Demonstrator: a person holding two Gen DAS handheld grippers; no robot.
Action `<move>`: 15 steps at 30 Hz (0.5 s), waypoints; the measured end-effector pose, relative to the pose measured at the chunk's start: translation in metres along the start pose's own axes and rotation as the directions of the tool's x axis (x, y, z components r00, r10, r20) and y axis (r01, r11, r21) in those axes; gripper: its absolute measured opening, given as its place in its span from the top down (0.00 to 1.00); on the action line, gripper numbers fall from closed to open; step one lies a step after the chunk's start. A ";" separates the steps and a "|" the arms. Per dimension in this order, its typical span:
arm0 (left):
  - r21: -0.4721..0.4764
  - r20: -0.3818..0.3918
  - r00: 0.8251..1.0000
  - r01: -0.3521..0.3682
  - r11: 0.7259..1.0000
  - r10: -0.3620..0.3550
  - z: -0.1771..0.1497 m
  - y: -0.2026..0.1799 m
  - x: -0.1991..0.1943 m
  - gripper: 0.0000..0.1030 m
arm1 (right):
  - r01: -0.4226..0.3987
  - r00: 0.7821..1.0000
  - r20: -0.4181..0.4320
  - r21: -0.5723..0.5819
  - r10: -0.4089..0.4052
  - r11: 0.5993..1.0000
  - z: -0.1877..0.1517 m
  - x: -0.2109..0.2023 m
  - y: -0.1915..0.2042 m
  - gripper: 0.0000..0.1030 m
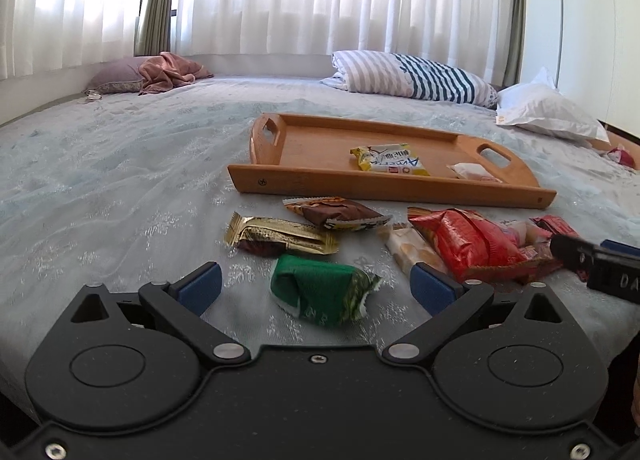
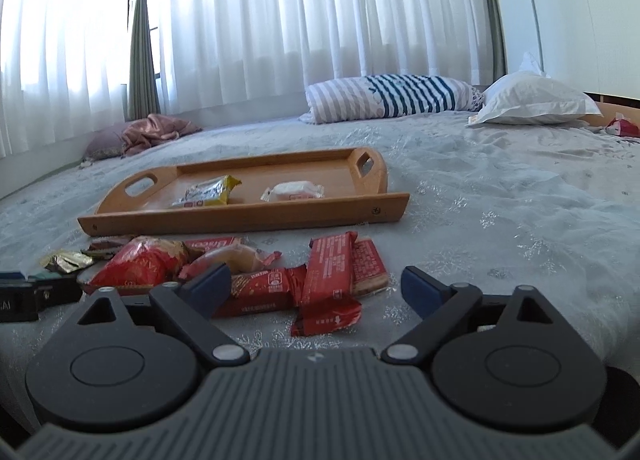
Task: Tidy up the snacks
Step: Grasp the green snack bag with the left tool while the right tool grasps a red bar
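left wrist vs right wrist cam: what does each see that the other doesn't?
Left wrist only: the green snack packet lying between the open left gripper fingers, untouched, and the brown wrapper in full.

Right wrist only: the flat red wrapped bars between the open right gripper fingers, not gripped.

Both: the wooden tray holding the yellow packet and white packet, the red bag, the gold wrapper, the striped pillow.

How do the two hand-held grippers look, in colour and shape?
The left hand-held gripper has a flat black body with two round discs, black linkage arms, silver pivots and blue finger pads. The right hand-held gripper is alike, but its middle is ribbed grey.
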State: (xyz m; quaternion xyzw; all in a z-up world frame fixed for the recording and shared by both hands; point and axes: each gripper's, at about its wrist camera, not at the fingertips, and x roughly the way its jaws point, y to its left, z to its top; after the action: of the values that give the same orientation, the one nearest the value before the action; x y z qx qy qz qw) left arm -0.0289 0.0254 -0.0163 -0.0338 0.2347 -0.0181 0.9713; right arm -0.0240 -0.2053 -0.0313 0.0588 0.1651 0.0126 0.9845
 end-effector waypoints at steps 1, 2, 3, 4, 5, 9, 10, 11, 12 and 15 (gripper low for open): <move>-0.007 0.001 1.000 -0.001 1.000 0.001 0.000 0.001 -0.001 0.08 | 0.005 1.000 0.009 0.008 -0.005 1.000 0.001 -0.002 -0.001 0.14; -0.015 0.006 1.000 -0.008 1.000 0.008 -0.001 0.001 -0.003 0.09 | 0.007 1.000 0.015 0.015 -0.008 1.000 0.002 -0.003 -0.001 0.18; -0.023 0.014 1.000 -0.013 1.000 0.013 -0.002 0.002 -0.005 0.11 | 0.010 1.000 0.018 0.018 -0.011 1.000 0.003 -0.003 -0.002 0.23; -0.027 0.021 1.000 -0.013 1.000 0.014 -0.003 0.002 -0.006 0.13 | 0.016 1.000 0.018 0.016 -0.016 1.000 0.004 -0.003 -0.002 0.25; -0.030 0.025 1.000 -0.011 0.999 0.011 -0.003 0.002 -0.007 0.14 | 0.025 1.000 0.019 0.009 -0.025 1.000 0.005 -0.003 -0.001 0.30; -0.040 0.017 1.000 0.015 0.999 -0.014 -0.001 0.004 -0.007 0.26 | 0.052 0.998 0.031 0.013 -0.053 0.999 0.007 -0.002 0.000 0.44; -0.043 0.015 1.000 0.018 0.999 -0.017 -0.001 0.004 -0.006 0.29 | 0.059 0.998 0.028 0.017 -0.059 0.998 0.008 -0.001 -0.001 0.44; -0.046 0.013 1.000 0.016 0.999 -0.016 -0.001 0.004 -0.006 0.32 | 0.067 0.997 0.021 0.015 -0.067 0.998 0.008 0.000 0.000 0.45; -0.046 0.012 1.000 0.016 0.999 -0.015 -0.001 0.004 -0.005 0.37 | 0.077 0.997 0.010 0.009 -0.077 0.997 0.008 0.003 0.000 0.47; -0.036 0.009 1.000 0.011 0.999 -0.010 0.000 0.002 -0.002 0.43 | 0.097 0.995 -0.029 -0.009 -0.097 0.995 0.006 0.012 0.001 0.53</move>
State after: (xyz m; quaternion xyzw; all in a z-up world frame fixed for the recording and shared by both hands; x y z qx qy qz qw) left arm -0.0306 0.0279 -0.0154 -0.0526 0.2305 -0.0188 0.9715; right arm -0.0110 -0.2041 -0.0294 0.0467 0.1821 -0.0336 0.9816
